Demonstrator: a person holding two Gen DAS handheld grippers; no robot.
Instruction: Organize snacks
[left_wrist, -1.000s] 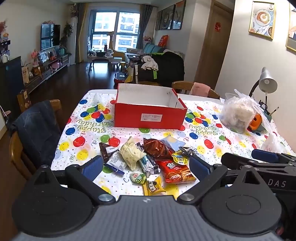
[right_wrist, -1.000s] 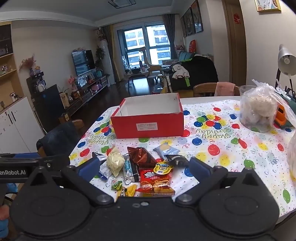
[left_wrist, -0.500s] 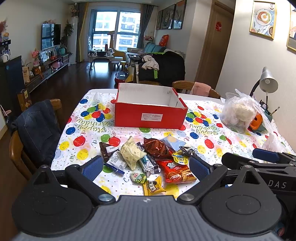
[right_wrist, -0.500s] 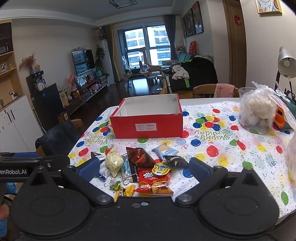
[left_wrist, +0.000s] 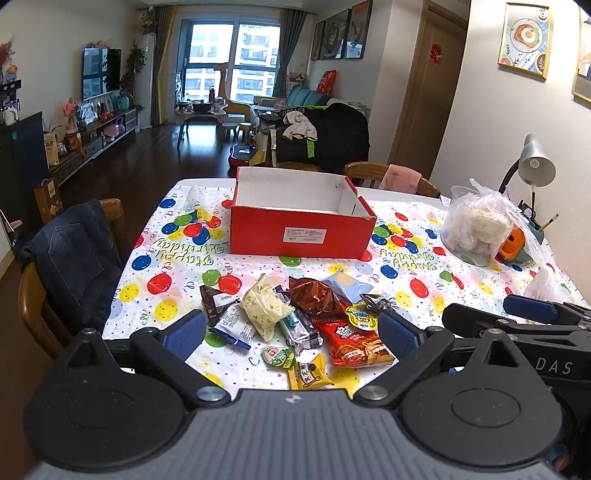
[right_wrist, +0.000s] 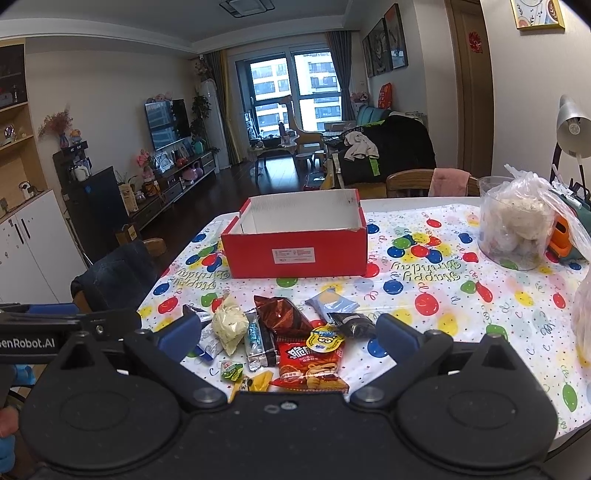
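A rectangular table under a white plastic cloth printed with coloured balloons (left_wrist: 177, 280) carries everything. Toward its far edge, about midway along, stands an open red cardboard box with a white inside and a white label on its near wall (left_wrist: 301, 221); nothing shows inside it. Near the right edge sits a clear plastic bag of pale round pieces in a clear tub (left_wrist: 476, 229), with an orange and teal object (left_wrist: 511, 243) touching it on the right.

The snacks lie in a loose pile close to the near edge, well apart from the box. The largest is a red flat chip packet with a cartoon face (left_wrist: 351, 339), and a dark brown crinkled foil bag (left_wrist: 314, 295) overlaps its far end. A pale yellow lumpy packet (left_wrist: 266, 310) lies to the left, a light blue pouch (left_wrist: 345, 286) behind, and a small yellow wrapper (left_wrist: 308, 374) nearest the edge.

The left gripper (left_wrist: 291, 328) hovers over the pile, its blue-padded fingers (left_wrist: 184, 328) spread wide and holding nothing. The right gripper (right_wrist: 288, 332) hangs beside it, likewise spread apart and empty, with the pile between its fingers (right_wrist: 397, 334).
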